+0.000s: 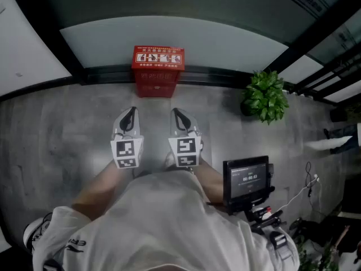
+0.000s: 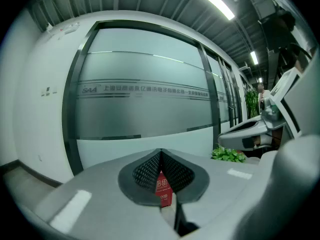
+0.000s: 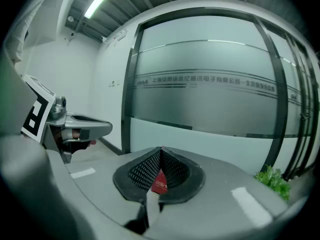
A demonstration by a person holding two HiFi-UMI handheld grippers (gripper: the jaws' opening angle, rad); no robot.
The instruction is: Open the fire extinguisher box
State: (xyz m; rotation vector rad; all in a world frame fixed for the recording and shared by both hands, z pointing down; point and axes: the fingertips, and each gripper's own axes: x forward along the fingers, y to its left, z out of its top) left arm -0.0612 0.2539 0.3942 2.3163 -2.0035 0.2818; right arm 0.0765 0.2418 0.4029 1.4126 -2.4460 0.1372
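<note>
The left gripper and the right gripper both have jaws together, holding nothing. One red fire extinguisher box stands ahead of them, one potted plant farther right.

You stand on a grey, mottled floor facing a frosted glass wall set in dark frames, with a line of lettering across the pane. A white wall lies to your left and a potted plant to your right. Strip lights run along the ceiling.
</note>
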